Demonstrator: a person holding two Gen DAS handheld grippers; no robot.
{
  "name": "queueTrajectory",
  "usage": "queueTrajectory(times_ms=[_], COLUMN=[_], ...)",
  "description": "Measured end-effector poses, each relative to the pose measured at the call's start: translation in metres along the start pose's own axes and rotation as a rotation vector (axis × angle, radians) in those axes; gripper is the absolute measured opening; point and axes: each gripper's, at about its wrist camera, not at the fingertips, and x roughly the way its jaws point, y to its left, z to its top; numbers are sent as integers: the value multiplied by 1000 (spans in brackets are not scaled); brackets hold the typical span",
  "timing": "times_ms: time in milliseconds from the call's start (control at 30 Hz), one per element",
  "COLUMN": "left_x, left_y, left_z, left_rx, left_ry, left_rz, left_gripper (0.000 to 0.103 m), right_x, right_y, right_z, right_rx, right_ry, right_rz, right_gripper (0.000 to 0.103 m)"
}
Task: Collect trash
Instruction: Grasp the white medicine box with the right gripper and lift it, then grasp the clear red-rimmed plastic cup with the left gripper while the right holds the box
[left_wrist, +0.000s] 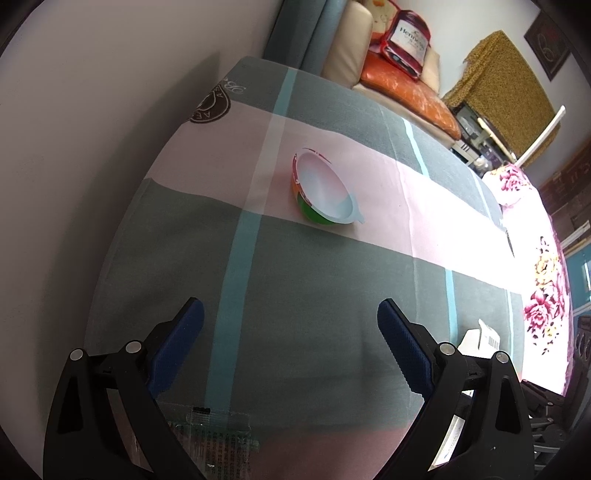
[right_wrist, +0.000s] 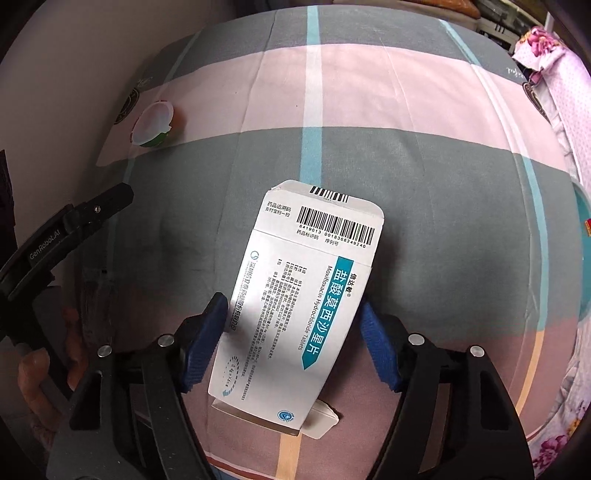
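Note:
An empty white plastic cup (left_wrist: 323, 188) with a green and orange outside lies tipped on the checked bedsheet (left_wrist: 314, 295), well ahead of my left gripper (left_wrist: 290, 317), which is open and empty. The cup also shows far left in the right wrist view (right_wrist: 153, 123). My right gripper (right_wrist: 293, 314) is shut on a white and teal medicine box (right_wrist: 295, 310), its blue pads pressing both long sides; the box's end flaps are open. A clear printed wrapper (left_wrist: 214, 439) lies under the left gripper. The box's edge (left_wrist: 484, 338) peeks in at the right of the left wrist view.
The bed runs along a white wall (left_wrist: 92, 166) on the left. A floral quilt (left_wrist: 546, 280) lies along the bed's right edge. A sofa with an orange cushion (left_wrist: 410, 92) and a red bag stands beyond the bed. The left gripper's body (right_wrist: 66, 229) shows at the left of the right wrist view.

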Motion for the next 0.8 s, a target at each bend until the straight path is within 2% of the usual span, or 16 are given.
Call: queueTrajectory(times_ms=[367, 533, 667, 733, 800], left_x=[27, 45, 53, 53, 54], left_y=[-32, -37, -38, -40, -40], left_z=[50, 59, 64, 65, 67], left_rx=[29, 40, 59, 72, 65], left_ry=[-38, -15, -18, -33, -42], left_rz=[85, 113, 148, 162, 153], left_gripper=[94, 74, 68, 52, 51], right_x=[-16, -17, -12, -7, -6], right_y=[-27, -29, -32, -31, -32], right_z=[52, 74, 86, 91, 92], right_rx=[26, 4, 1, 2, 0], right_ry=[-79, -110, -111, -112, -113], right_rz=[8, -13, -6, 0, 6], right_gripper=[68, 68, 68, 68, 68])
